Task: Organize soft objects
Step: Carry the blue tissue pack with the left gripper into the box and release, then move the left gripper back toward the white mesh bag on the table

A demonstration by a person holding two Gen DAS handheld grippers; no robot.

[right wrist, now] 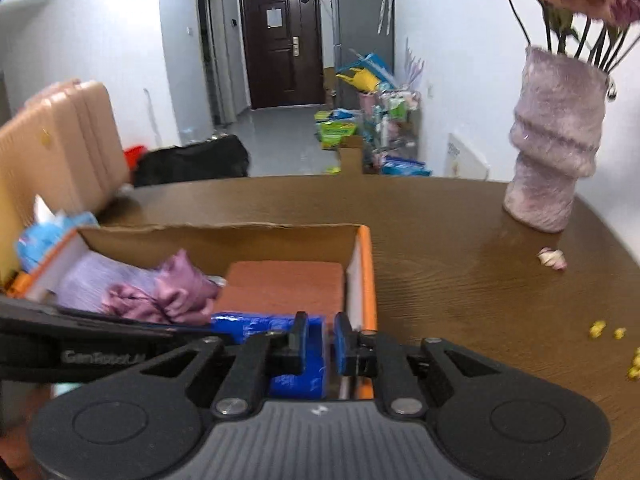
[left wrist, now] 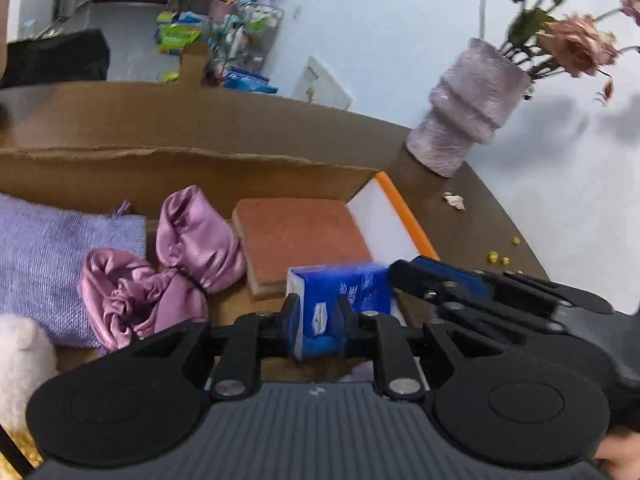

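Worktop (right wrist: pixel 460 280): dark brown wood grain, rounded edge at the right; bare stretch between the box and the vase, with a few yellow crumbs (right wrist: pixel 598 328) and a fallen petal (right wrist: pixel 552 258) on it.
Box (left wrist: pixel 200 168): open cardboard tray with a ragged far rim and an orange-edged white right wall; it sits on the worktop.
Vase (right wrist: pixel 556 144): fuzzy lilac, stepped shape, upright well right of the box, holding dusty pink flowers.
Cloth (left wrist: pixel 44 252): lilac knit, flat in the left of the box.
Sponge (left wrist: pixel 300 236): flat terracotta slab with a pale underside, against the right wall inside the box.
Satin pouch (left wrist: pixel 176 264): shiny mauve, crumpled, gathered in the middle, between cloth and sponge.
Tissue pack (left wrist: pixel 344 284): soft blue plastic packet, over the near right corner of the box.
Left gripper (left wrist: pixel 316 320): fingers clamped on one end of the tissue pack.
Right gripper (right wrist: pixel 320 340): fingers nearly together, pinching the other end of the tissue pack, beside the orange wall.
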